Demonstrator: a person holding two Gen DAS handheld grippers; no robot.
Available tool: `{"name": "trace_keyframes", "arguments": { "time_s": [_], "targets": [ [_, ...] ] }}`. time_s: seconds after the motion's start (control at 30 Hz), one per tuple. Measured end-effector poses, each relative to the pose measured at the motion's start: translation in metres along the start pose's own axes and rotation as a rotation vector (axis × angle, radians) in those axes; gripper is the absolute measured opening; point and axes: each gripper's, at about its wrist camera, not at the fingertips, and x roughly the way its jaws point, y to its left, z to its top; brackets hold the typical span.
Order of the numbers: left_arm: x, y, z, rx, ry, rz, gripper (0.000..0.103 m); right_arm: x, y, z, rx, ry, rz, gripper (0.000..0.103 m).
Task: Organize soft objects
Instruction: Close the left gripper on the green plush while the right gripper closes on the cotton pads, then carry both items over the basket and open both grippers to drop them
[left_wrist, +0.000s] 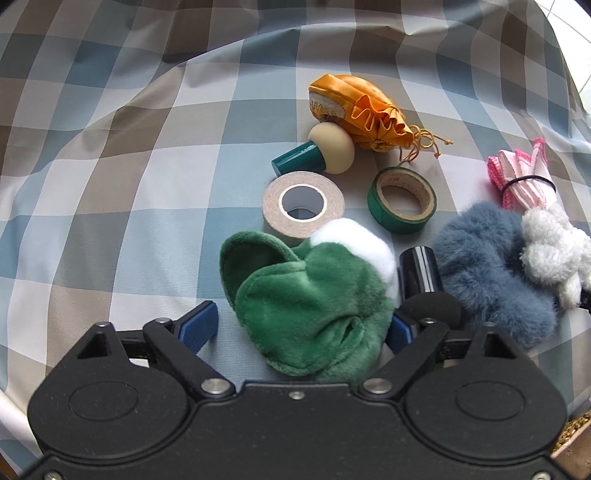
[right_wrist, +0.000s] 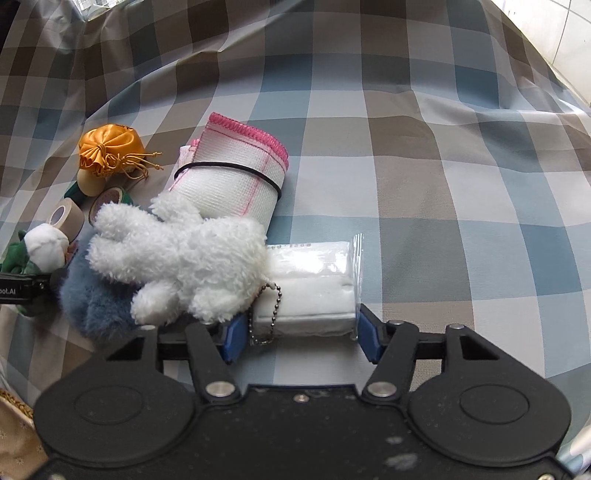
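A green plush piece (left_wrist: 310, 306) with a white pompom lies between the fingers of my left gripper (left_wrist: 301, 317). Its right pad touches the plush, while the left pad (left_wrist: 199, 325) stands clear of it, so the gripper is open. My right gripper (right_wrist: 301, 321) is shut on a white padded packet (right_wrist: 310, 284) in clear plastic, one pad at each end. A white plush toy (right_wrist: 184, 258) with a ball chain leans on that packet and on a blue-grey fluffy piece (right_wrist: 96, 306). Behind them lies a pink-edged cloth roll (right_wrist: 232, 184) with a black band.
On the checked cloth (left_wrist: 129, 166) beyond the plush lie a tan tape roll (left_wrist: 303, 203), a green tape roll (left_wrist: 402, 199), a teal handle with a cream ball (left_wrist: 325, 151), an orange satin pouch (left_wrist: 365, 110) and a black glossy cylinder (left_wrist: 419, 269). Bare cloth spreads left and far.
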Motion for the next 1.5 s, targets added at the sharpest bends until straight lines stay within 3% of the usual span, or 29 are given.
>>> {"name": "trace_keyframes", "arguments": {
  "time_s": [0.07,0.13,0.27,0.6,0.8,1.07,1.23,1.4,1.5],
  "targets": [
    [-0.006,-0.002,-0.001,0.006,-0.010,-0.035,0.057,-0.005,-0.007,-0.002,0.032,-0.010,0.033,0.059],
    [-0.012,-0.007,-0.002,0.017,-0.025,-0.045,0.055,-0.010,-0.012,-0.005,0.042,-0.032,0.017,0.059],
    [-0.027,-0.011,-0.004,0.030,-0.066,-0.038,0.054,-0.025,-0.028,-0.010,0.090,-0.077,-0.014,0.059],
    [-0.079,-0.004,-0.006,-0.053,-0.097,0.006,0.054,-0.071,-0.056,-0.019,0.230,-0.149,-0.045,0.059],
    [-0.117,-0.023,-0.042,-0.029,-0.139,0.065,0.055,-0.113,-0.022,-0.049,0.167,-0.214,-0.028,0.059],
    [-0.155,-0.049,-0.110,-0.019,-0.157,0.064,0.055,-0.171,0.031,-0.128,0.084,-0.288,0.033,0.059],
    [-0.172,-0.062,-0.149,0.015,-0.208,0.091,0.055,-0.187,0.047,-0.174,0.038,-0.291,0.041,0.059],
    [-0.184,-0.070,-0.177,0.032,-0.241,0.095,0.055,-0.210,0.055,-0.199,-0.005,-0.323,0.052,0.059],
    [-0.191,-0.072,-0.190,0.027,-0.256,0.067,0.055,-0.224,0.059,-0.215,-0.027,-0.345,0.050,0.059]
  ]
}}
